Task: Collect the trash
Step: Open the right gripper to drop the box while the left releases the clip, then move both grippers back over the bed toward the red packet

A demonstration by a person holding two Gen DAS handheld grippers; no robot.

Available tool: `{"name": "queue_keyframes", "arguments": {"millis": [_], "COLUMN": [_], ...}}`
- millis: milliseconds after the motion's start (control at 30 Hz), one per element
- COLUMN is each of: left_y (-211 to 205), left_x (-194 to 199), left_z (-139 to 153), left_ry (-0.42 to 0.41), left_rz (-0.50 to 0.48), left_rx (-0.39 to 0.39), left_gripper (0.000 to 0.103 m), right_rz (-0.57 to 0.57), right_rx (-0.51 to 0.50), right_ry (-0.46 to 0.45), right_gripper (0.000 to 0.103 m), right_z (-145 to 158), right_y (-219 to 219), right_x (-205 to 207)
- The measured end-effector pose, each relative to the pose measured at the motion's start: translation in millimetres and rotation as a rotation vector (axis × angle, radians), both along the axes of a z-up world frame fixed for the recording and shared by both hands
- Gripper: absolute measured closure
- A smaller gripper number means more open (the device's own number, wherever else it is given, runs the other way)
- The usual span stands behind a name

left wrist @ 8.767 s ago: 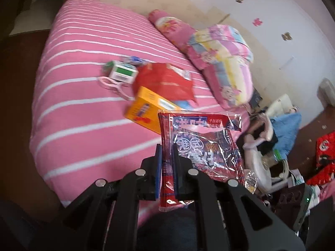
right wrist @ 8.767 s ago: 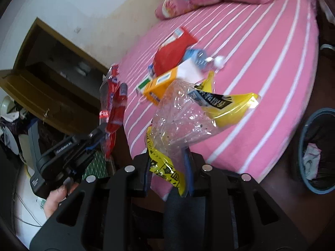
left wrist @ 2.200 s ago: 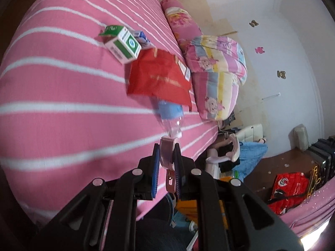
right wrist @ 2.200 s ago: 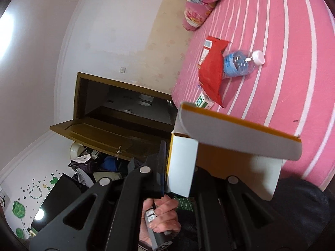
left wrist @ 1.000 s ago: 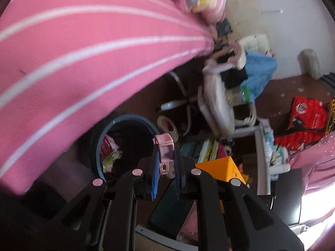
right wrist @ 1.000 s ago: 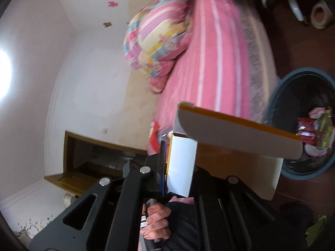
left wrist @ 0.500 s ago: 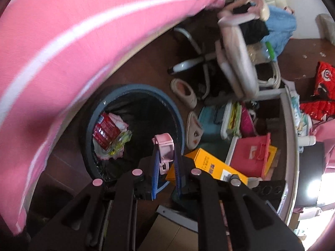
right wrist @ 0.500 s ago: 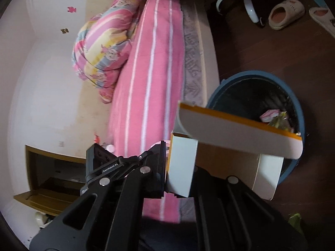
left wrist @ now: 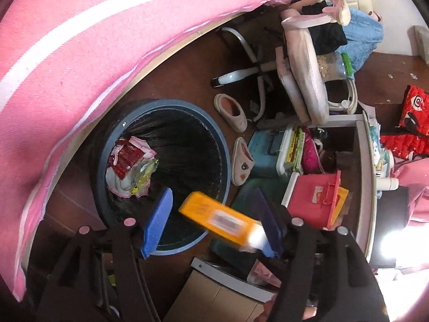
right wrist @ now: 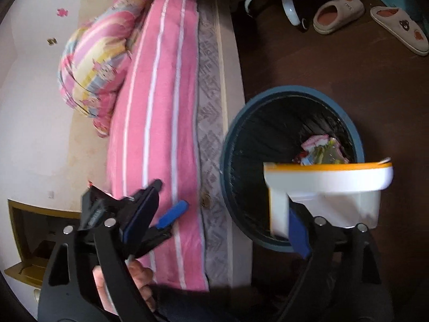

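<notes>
A round blue bin [left wrist: 161,177] with a black liner stands on the dark floor beside the bed, with several wrappers [left wrist: 131,166] inside; it also shows in the right wrist view [right wrist: 292,161]. My left gripper [left wrist: 211,222] is open and empty above the bin's near rim. My right gripper [right wrist: 214,228] is open; the orange and white box [right wrist: 327,187] is blurred and loose by its right finger, over the bin. The same box [left wrist: 222,221] appears blurred in the left wrist view. The left gripper also shows in the right wrist view [right wrist: 163,206].
The pink striped bed [left wrist: 80,40] borders the bin. Two slippers [left wrist: 236,134], an office chair [left wrist: 303,67], a teal box [left wrist: 265,147], a shelf with books [left wrist: 297,145] and a pink basket [left wrist: 313,196] crowd the floor. Pillows [right wrist: 96,61] lie on the bed.
Both grippers have opened over the bin. The pink item has left the left gripper. The orange box has come loose from the right gripper and is dropping.
</notes>
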State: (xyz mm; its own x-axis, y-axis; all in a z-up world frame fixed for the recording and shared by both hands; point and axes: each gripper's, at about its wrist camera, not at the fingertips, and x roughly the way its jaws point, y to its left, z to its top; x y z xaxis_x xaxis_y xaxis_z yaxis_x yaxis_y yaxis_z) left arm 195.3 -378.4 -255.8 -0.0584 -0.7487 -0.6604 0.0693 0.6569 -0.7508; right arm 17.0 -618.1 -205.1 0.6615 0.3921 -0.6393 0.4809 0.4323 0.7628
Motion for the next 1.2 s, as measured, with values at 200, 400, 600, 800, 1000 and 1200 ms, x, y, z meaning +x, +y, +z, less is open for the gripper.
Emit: {"name": "queue_keyframes", "arguments": {"millis": [200,400,600,800,1000,1200], "left_y": [17,36,73,142,230,317], "left_x": [-2,-8,-23,-39,-45,-50], "left_z": [11,30,75,133,165,176], "left_ry": [-0.001,-0.014,-0.097,-0.236,-0.260,-0.299], "left_rz": [0.052,0.103,0.187,0.293,0.449,0.596], "left_rx": [-0.030,-0.059,-0.123,-0.246,-0.313,-0.289], "left_gripper": [0.036,0.035,0.020,0.015,0.014,0.013], "right_rz": [0.057,0.097,0.180,0.255,0.321,0.429], "right_rx": [-0.064,-0.041,-0.022,0.006,0.069,0.065], "right_ry": [0.070,0.026,-0.074,-0.212,-0.296,-0.329], "right_gripper": [0.016,0.016,0.013,0.009,0.009,0.009], "right_z": [3,24,68,120,152,170], "right_y": [11,31,66,114,173,252], "right_x": [7,10,22,31,52,85]}}
